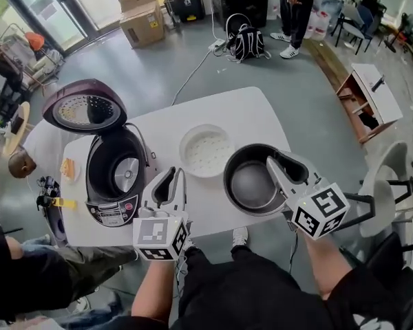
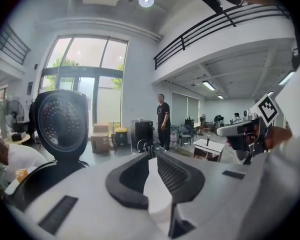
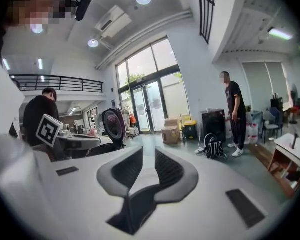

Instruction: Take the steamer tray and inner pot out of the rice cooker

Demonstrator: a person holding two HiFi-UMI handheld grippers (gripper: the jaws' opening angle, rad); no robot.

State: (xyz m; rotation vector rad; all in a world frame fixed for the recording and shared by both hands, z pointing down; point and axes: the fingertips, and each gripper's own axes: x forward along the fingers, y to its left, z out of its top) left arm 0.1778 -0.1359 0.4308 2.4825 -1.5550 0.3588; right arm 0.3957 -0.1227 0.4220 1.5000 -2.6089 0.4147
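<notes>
The rice cooker (image 1: 117, 177) stands at the white table's (image 1: 248, 108) left with its lid (image 1: 86, 108) up and its cavity showing a bare heating plate. Beside it on the table lie the white steamer tray (image 1: 206, 150) and, to its right, the dark inner pot (image 1: 251, 184). My left gripper (image 1: 171, 176) hovers near the table's front edge between cooker and tray. My right gripper (image 1: 281, 163) hangs over the pot's right rim. Both pairs of jaws stand a narrow gap apart with nothing between them, as the left gripper (image 2: 152, 156) and right gripper (image 3: 145, 154) views show.
A seated person (image 1: 20, 160) is at the table's left end. A standing person (image 1: 296, 5), a backpack (image 1: 246, 41) and cardboard boxes (image 1: 143, 19) are on the floor beyond. A low wooden shelf (image 1: 368, 98) and a chair (image 1: 392, 184) stand at the right.
</notes>
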